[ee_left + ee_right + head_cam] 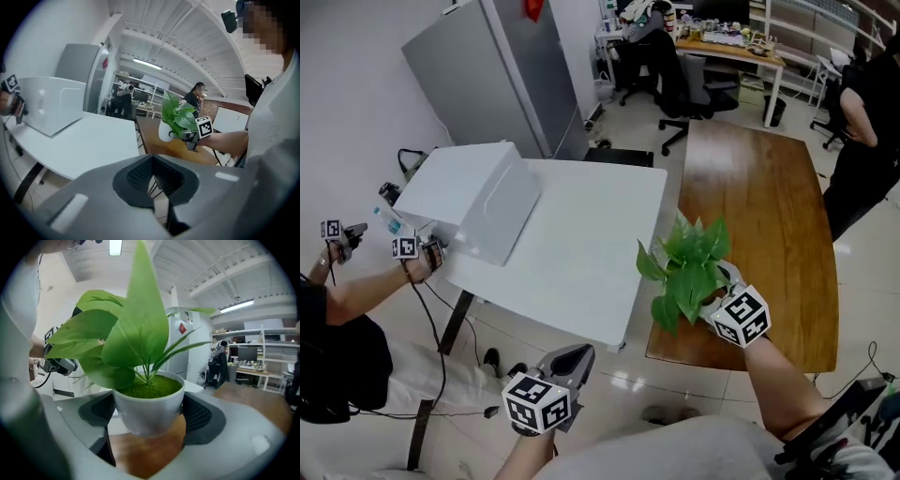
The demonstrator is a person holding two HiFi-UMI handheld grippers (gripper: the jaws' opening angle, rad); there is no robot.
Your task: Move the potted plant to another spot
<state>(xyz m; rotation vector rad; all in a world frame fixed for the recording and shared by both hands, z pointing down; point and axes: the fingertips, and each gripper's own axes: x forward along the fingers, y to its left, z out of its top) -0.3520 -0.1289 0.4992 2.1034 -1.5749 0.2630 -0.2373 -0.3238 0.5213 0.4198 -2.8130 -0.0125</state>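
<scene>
The potted plant (pixel 689 262), green leaves in a small white pot (pixel 149 408), hangs above the near left corner of the brown wooden table (pixel 769 206). My right gripper (pixel 712 286) is shut on the pot, and its dark pads (pixel 197 413) press the pot's sides from left and right. In the left gripper view the plant (pixel 178 117) and the right gripper (pixel 185 136) show ahead at mid right. My left gripper (pixel 574 356) is low at the bottom centre over the floor, jaws together with nothing between them (pixel 154 173).
A white table (pixel 581 253) with a white box (pixel 478 197) stands left of the wooden one. Another person's hands with grippers (pixel 408 248) work at its left edge. A grey cabinet (pixel 487 66), office chairs (pixel 694 84) and a standing person (pixel 862 122) lie beyond.
</scene>
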